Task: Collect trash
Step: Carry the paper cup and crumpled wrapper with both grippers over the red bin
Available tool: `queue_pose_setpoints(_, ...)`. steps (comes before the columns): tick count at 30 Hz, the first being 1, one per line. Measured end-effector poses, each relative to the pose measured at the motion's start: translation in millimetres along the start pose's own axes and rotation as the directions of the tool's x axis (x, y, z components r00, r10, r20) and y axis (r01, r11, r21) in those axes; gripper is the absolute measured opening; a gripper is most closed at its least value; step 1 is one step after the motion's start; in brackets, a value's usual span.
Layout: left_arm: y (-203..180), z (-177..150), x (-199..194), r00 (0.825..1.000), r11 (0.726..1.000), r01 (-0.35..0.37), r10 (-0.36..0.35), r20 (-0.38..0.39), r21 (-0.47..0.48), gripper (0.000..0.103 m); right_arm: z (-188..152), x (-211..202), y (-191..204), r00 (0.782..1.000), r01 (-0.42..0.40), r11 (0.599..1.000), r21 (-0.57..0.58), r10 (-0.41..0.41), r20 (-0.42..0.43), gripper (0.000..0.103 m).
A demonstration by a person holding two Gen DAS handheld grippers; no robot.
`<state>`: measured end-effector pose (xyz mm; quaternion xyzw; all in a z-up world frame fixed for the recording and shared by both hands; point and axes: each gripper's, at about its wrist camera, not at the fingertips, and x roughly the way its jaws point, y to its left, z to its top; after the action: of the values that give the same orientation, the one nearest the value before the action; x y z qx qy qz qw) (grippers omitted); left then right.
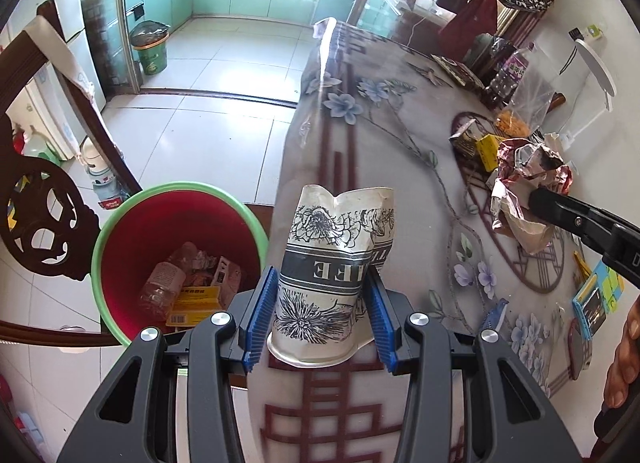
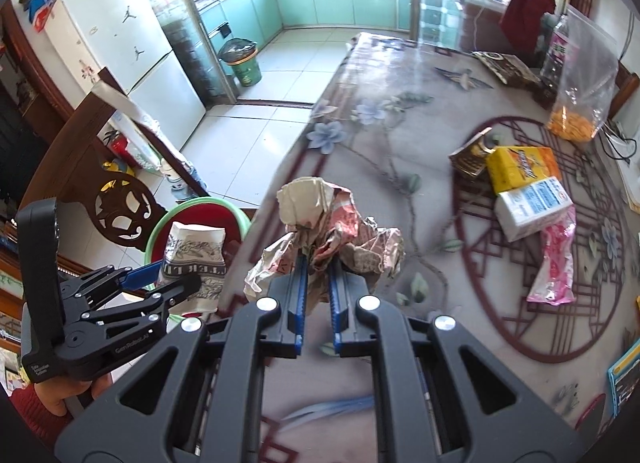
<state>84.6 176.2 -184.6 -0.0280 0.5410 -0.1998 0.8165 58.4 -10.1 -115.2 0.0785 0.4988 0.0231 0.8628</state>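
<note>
My left gripper [image 1: 320, 299] is shut on a crushed paper coffee cup [image 1: 336, 255] with black flower prints, held above the table's near edge. Just left of it stands a red bin with a green rim [image 1: 176, 247], holding a plastic bottle and yellow boxes. My right gripper [image 2: 318, 269] is shut on a crumpled wad of pink-and-beige paper [image 2: 332, 231] above the table. In the right wrist view the left gripper [image 2: 160, 283] and its cup [image 2: 192, 259] hang at the bin's rim [image 2: 160, 231]. The paper wad [image 1: 528, 179] shows at the right of the left wrist view.
On the floral tablecloth [image 2: 384, 135] lie a yellow box [image 2: 520, 167], a white carton [image 2: 532, 207], a pink wrapper [image 2: 556, 263] and a clear bag of orange snacks [image 2: 576, 103]. A carved wooden chair [image 1: 36, 207] stands beside the bin. A green bin [image 1: 150, 49] sits in the kitchen doorway.
</note>
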Motion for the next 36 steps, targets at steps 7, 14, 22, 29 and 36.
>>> queue_pose_setpoints(7,28.0,-1.4,-2.5,1.0,0.999,-0.021,0.021,-0.002,-0.026,0.042,3.5,11.7,26.1,1.0,-0.015,0.999,-0.029,0.015,-0.021,0.01)
queue_pose_setpoints(14,58.8,-1.1,-1.5,0.999,0.996,-0.045,0.044,-0.007,-0.078,0.042,6.2,18.6,52.6,0.999,-0.027,0.997,-0.072,0.024,-0.038,0.01)
queue_pose_setpoints(22,82.9,-0.9,-0.5,0.998,0.991,-0.06,0.06,-0.011,-0.116,0.042,8.4,27.5,77.2,0.998,-0.043,0.993,-0.112,0.036,-0.06,0.01)
queue_pose_setpoints(29,100.6,-3.0,2.5,0.997,0.987,-0.079,0.076,-0.028,-0.141,0.042,8.0,36.3,95.3,0.996,-0.058,0.989,-0.134,0.047,-0.082,0.01)
queue_pose_setpoints(36,123.3,-5.1,3.5,0.995,0.98,-0.094,0.088,-0.044,-0.176,0.042,6.4,49.4,115.8,0.992,-0.076,0.984,-0.163,0.058,-0.113,0.01)
